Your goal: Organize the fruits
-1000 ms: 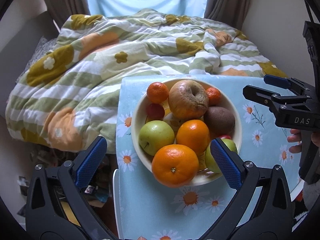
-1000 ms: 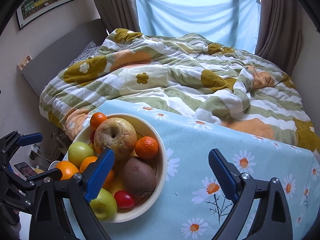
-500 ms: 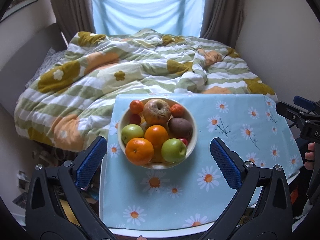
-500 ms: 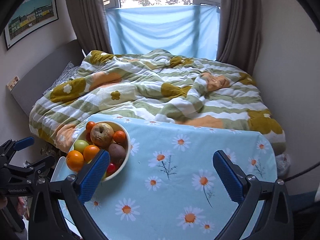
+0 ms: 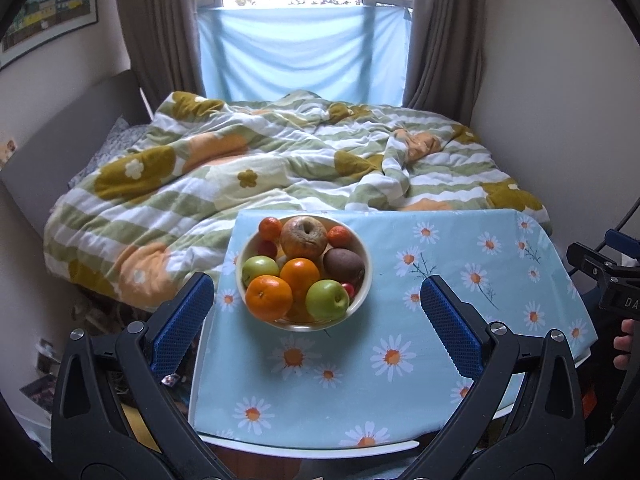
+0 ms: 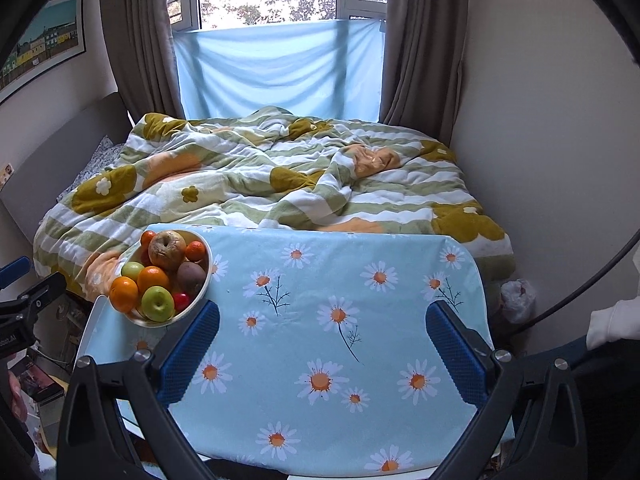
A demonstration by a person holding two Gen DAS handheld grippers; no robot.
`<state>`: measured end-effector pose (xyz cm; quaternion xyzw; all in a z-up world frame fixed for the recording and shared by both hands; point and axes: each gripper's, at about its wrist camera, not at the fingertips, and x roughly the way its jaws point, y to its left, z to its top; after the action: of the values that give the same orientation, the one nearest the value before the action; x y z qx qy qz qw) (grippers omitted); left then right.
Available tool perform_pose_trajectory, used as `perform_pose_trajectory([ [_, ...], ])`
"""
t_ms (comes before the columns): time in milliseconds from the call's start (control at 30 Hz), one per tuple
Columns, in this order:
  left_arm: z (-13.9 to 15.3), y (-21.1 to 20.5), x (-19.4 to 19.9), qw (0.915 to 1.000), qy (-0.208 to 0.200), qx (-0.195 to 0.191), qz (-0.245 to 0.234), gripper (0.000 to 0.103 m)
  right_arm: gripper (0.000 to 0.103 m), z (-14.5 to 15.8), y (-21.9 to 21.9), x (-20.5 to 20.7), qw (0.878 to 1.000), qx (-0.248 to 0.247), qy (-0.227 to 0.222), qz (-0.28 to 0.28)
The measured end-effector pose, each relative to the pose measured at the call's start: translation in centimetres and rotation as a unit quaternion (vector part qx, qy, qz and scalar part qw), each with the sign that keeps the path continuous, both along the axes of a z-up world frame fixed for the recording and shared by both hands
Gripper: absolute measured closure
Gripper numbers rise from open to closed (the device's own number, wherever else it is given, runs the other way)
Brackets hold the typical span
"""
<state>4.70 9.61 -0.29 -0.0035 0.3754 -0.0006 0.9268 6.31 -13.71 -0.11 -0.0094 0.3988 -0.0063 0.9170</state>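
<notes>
A cream bowl (image 5: 366, 280) full of fruit stands at the far left of a table with a light blue daisy cloth (image 5: 440, 340). It holds oranges (image 5: 269, 298), green apples (image 5: 327, 299), a wrinkled brown apple (image 5: 304, 236), a brown kiwi-like fruit (image 5: 344, 263) and small mandarins. The bowl also shows in the right wrist view (image 6: 205, 276). My left gripper (image 5: 316, 324) is open and empty, held back above the table's near edge. My right gripper (image 6: 322, 354) is open and empty above the cloth's near right part.
A bed with a green, white and orange flowered duvet (image 5: 280, 168) lies right behind the table. A window with brown curtains (image 6: 276, 40) is at the back, walls on both sides. Clutter lies on the floor left of the table (image 6: 40, 380).
Both grippers have pulled back and up from the bowl. The bowl now looks smaller and the whole table and window show. Both stayed open.
</notes>
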Motion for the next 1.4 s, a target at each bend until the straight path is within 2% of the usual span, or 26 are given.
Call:
perform_pose_trajectory([
  [700,0.9,-0.7,-0.4,0.9999,-0.011,0.003,-0.004,0.000,0.000,0.1,-0.5,-0.7,1.000,0.003,-0.004,-0.002],
  [1400,1.3,0.3,0.0,0.9998,-0.016,0.007,-0.002,0.000,0.000,0.2,-0.8,-0.8,1.000,0.003,-0.006,-0.004],
])
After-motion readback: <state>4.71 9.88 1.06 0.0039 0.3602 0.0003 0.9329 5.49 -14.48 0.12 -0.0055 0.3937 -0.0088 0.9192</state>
